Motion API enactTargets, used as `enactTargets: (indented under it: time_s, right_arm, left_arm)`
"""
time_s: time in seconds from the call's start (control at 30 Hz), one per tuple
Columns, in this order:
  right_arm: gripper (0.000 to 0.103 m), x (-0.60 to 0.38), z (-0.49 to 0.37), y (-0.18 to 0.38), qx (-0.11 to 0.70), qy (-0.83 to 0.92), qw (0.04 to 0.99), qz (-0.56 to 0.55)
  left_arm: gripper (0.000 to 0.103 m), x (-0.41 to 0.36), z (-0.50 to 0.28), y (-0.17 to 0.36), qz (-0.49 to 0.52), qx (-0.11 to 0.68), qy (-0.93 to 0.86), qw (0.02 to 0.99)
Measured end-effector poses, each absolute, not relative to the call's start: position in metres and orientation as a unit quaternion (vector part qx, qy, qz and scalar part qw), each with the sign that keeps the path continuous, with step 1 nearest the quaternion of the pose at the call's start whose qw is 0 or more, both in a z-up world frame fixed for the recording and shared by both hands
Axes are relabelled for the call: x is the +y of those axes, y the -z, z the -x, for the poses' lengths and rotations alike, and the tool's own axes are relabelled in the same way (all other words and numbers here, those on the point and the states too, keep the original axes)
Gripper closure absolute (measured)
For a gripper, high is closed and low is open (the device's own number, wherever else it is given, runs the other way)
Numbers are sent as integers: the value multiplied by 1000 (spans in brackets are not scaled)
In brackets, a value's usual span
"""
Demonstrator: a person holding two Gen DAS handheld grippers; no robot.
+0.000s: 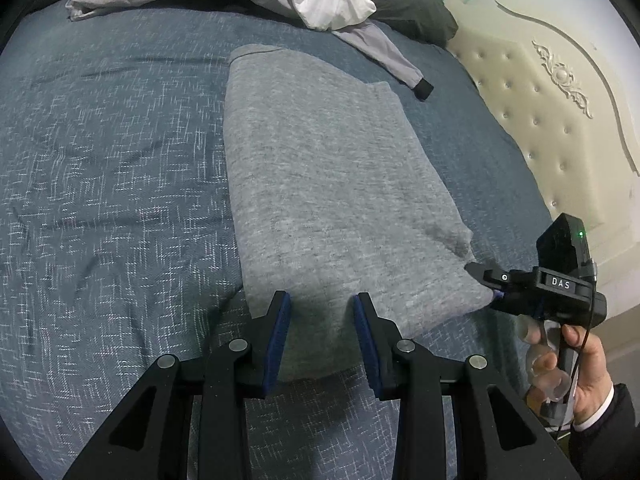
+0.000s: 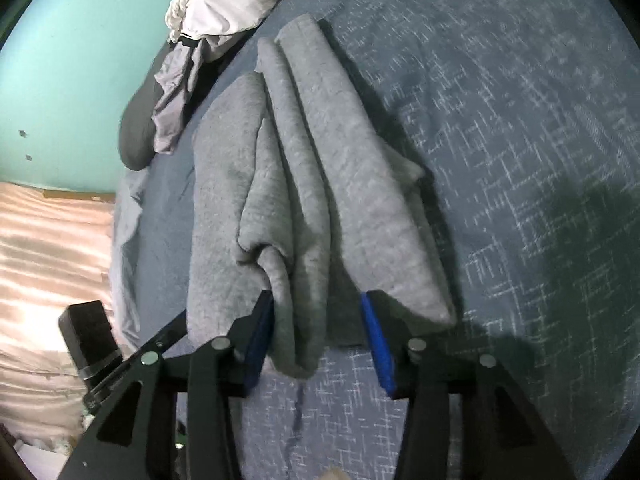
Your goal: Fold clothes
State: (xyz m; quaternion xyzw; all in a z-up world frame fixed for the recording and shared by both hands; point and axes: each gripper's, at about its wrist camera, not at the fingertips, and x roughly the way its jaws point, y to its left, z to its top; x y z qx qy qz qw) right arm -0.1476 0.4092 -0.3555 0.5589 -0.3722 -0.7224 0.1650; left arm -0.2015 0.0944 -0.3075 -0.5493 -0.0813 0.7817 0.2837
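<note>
Left tongs [image 1: 321, 300] jaws apart, angled down. Right tongs [image 2: 318, 300] jaws apart, angled down.

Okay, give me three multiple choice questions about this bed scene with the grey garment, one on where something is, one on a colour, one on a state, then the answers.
1. Where does the grey garment lie? A on the blue bedspread B on a chair C on the floor
2. What colour are the left gripper pads? A red B blue C yellow
3. How is the grey garment? A hung up B crumpled in a ball C folded into a long strip

A: bedspread surrounds it.
B: both pads show blue.
C: layered lengthwise folds show in the right wrist view.
</note>
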Motion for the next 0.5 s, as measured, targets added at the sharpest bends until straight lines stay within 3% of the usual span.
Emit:
enactTargets:
  time_s: [0.33,0.4,0.5]
  right_arm:
    - [61,411,151,350,-430,705,189,-531]
    - [78,409,154,346,-419,711,189,-532]
    - [92,403,159,341,-398,723,194,-531]
  left_arm:
    - [67,94,200,307,550,-78,-782,282]
    - [67,95,200,307,550,-78,-782,282]
    - [67,97,199,306,550,-76,-783,281]
